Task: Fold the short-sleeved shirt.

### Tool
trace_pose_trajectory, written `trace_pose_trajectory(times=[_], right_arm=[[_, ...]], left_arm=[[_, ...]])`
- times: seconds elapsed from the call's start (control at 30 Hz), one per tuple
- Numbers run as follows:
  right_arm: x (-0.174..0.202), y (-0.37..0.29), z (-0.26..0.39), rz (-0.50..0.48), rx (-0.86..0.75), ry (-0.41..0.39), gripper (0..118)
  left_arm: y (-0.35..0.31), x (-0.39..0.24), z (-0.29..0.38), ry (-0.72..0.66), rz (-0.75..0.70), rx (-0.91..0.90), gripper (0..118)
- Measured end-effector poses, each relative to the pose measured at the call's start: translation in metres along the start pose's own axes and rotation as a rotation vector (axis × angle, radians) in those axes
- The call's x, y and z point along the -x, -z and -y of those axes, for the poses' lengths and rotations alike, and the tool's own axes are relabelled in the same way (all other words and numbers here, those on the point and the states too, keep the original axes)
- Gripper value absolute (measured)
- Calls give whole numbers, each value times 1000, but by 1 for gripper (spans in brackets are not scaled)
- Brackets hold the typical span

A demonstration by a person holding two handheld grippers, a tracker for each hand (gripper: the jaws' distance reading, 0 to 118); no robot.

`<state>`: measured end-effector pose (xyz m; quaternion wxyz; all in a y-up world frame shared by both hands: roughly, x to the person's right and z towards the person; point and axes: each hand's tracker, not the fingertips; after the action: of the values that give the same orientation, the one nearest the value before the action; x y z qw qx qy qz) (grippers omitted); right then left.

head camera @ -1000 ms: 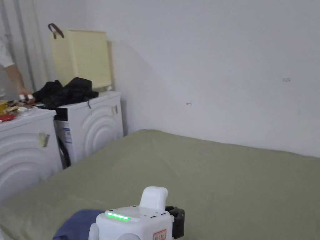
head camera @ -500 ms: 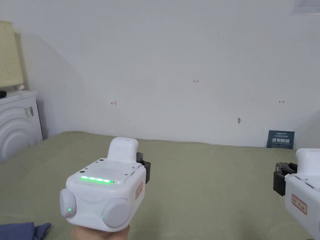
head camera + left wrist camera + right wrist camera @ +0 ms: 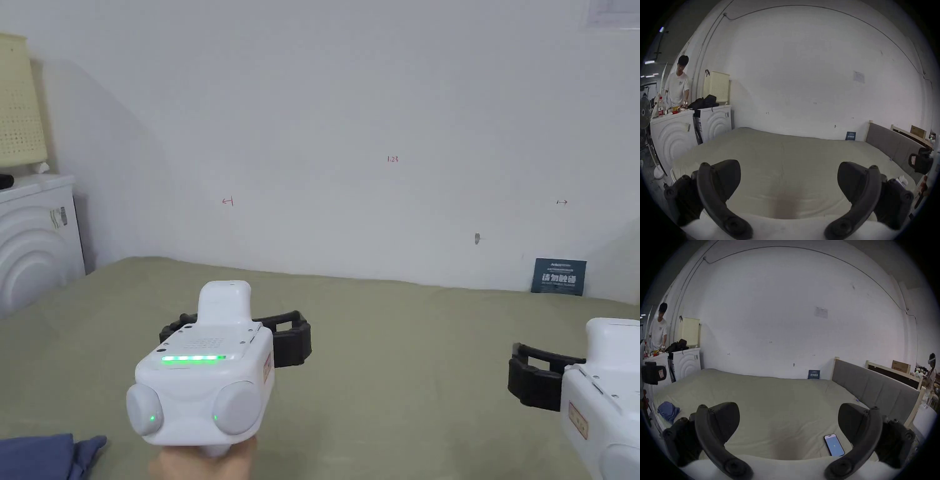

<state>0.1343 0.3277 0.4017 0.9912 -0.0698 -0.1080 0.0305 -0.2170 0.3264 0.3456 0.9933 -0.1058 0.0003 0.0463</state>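
A bed (image 3: 778, 395) with an olive-green cover carries a crumpled blue shirt (image 3: 668, 412), lying near its edge, to the left of the right gripper (image 3: 788, 423). A phone (image 3: 834, 445) lies face up just inside that gripper's right-hand jaw.

Olive-green bedding (image 3: 406, 350) is being seen beneath both grippers. A white casing with a green light strip is being shown by the left gripper (image 3: 234, 331), its jaws black. A crumpled blue shirt (image 3: 668, 412) is being seen left of the right gripper (image 3: 788, 420), and a black-framed phone (image 3: 834, 445) with a pale blue screen below it.
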Motion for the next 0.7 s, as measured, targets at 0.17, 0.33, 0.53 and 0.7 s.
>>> trace_pose_trajectory(times=[0.17,0.33,0.53,0.7], right_arm=[[-5,-2,0,-48,-11,53,118],[-1,-8,3,-117,-47,85,118],[9,-7,3,-71,-54,-2,118],[6,-2,5,-52,39,71,118]], left_arm=[[2,-2,-2,29,17,4,118],[-2,-9,-4,63,50,-16,118],[1,-11,-6,55,33,-5,118],[3,-8,-2,65,16,4,118]])
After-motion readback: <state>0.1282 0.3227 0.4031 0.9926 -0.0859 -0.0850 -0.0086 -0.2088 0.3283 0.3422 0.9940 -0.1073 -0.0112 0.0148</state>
